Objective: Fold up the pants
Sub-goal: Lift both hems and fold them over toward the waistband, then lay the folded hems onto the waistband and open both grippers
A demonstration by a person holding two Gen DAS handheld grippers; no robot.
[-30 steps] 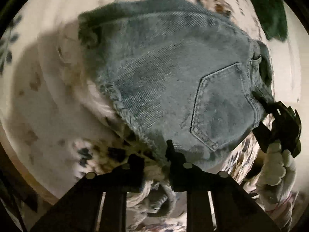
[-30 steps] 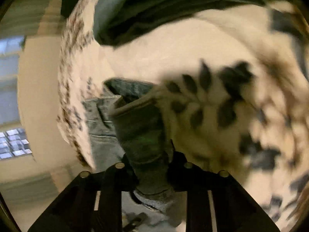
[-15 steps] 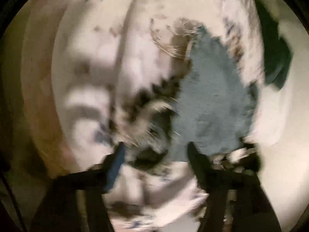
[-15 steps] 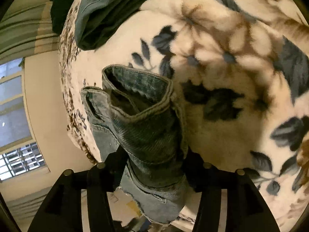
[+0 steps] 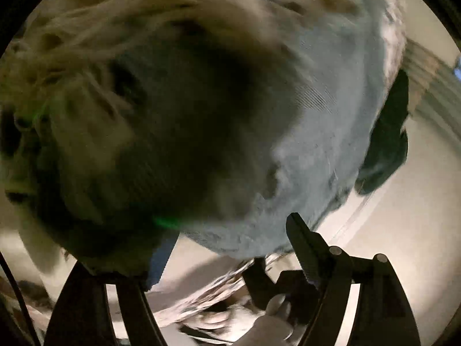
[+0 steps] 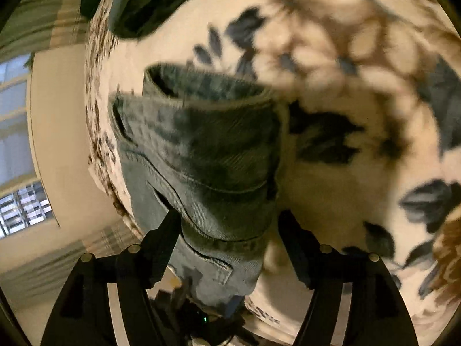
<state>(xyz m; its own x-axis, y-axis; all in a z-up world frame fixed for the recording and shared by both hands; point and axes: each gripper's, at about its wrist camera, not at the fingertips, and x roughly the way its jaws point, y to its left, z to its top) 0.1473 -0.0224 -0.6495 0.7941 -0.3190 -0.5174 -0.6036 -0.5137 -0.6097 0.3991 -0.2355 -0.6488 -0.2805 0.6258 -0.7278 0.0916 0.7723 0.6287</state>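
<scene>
Judging from both views, the denim pants (image 6: 207, 167) lie bunched on the floral bed (image 6: 360, 150) between the spread fingers of the right tool (image 6: 227, 230), the left tool (image 5: 230, 248) likewise apart, so the loose fold may spring open.

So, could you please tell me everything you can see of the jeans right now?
The jeans are faded blue-grey denim with stitched seams, a waistband, a pocket edge and a zipper near the bottom of the right view. The bunched waist end stands between the fingers of the right gripper, which are spread wide, on the floral blanket. In the blurred left view, pale denim fills the space beyond the open left gripper.
</scene>
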